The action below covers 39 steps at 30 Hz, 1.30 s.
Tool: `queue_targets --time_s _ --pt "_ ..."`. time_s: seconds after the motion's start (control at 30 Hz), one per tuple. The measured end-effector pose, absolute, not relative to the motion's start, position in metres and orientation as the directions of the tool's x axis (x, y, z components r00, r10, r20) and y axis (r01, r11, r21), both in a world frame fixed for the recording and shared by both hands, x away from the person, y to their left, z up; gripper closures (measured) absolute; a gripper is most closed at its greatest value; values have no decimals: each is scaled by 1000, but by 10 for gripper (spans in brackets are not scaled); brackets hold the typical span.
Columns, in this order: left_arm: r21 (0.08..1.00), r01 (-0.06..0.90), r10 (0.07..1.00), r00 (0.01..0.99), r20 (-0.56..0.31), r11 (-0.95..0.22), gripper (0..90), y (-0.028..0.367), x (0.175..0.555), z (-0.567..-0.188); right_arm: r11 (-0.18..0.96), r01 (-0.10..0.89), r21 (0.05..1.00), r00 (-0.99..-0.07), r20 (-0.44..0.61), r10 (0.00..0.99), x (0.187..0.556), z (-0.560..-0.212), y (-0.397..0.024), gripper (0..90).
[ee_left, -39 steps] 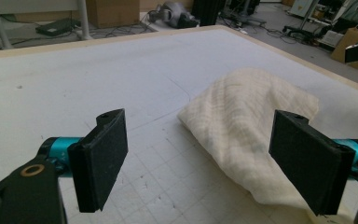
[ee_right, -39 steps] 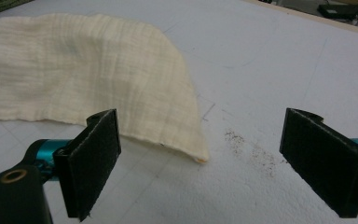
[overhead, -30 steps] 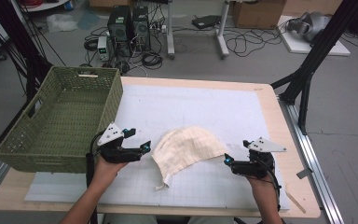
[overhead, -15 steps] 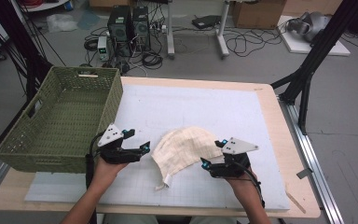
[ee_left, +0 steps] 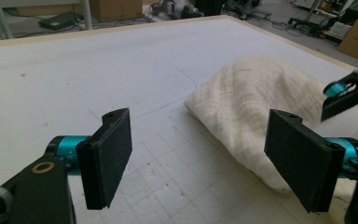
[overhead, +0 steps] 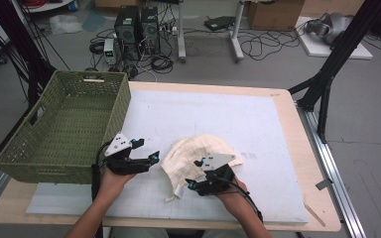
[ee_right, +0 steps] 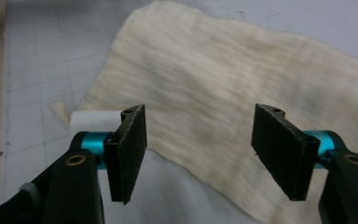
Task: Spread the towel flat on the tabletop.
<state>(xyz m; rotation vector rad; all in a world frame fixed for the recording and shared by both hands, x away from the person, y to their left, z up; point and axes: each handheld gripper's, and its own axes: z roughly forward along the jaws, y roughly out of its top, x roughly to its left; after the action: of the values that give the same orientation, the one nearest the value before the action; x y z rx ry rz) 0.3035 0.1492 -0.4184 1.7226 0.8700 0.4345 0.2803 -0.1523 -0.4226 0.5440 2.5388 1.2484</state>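
Nearest the camera, two forearms come in over the table's [overhead: 297, 148] wooden front edge, which frames a white gridded mat [overhead: 198, 114]. The left gripper [overhead: 151, 159] sits just beside the cloth's left edge with its jaws wide apart and nothing between them; in its own view the cloth [ee_left: 261, 107] lies ahead and to the right, clear of both pads. The right gripper [overhead: 191, 184] is over the cloth's [overhead: 198, 153] near edge, and its jaws have just been closing, yet in its own view they are apart with the cloth [ee_right: 223, 84] below them and no pad visibly pressing on it. The cream cloth lies rumpled on the mat near the front centre, a thin tail trailing toward the front edge. A green woven basket [overhead: 64, 129] stands at the table's left, overhanging the side. Beyond the table, the grey floor carries computer towers [overhead: 138, 25], tangled cables, table legs and cardboard boxes; a black stand [overhead: 327, 74] rises at the right. The right gripper view is blurred, so the cloth's weave is hard to read there, and the right hand hides part of the cloth's near edge in the high view.
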Motion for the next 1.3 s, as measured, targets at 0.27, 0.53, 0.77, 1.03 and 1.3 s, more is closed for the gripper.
queue_targets --time_s 0.27,0.53,0.77,1.03,1.3 --pt "932 339 741 657 -137 -129 242 149 304 -419 652 213 728 -924 -67 376 290 -446 -119 506" --pt "930 345 747 649 -142 -123 245 150 305 -419 686 180 705 -940 -82 330 284 -441 -110 888" --pt "932 344 756 639 -143 -114 246 152 305 -419 563 230 794 -903 -42 429 301 -413 -137 888" --pt "932 345 753 643 -143 -117 251 151 305 -419 515 233 825 -847 -88 524 327 -386 -157 888" --pt "929 348 740 656 -148 -123 262 148 305 -420 443 284 850 -736 -103 670 368 -367 -184 888"
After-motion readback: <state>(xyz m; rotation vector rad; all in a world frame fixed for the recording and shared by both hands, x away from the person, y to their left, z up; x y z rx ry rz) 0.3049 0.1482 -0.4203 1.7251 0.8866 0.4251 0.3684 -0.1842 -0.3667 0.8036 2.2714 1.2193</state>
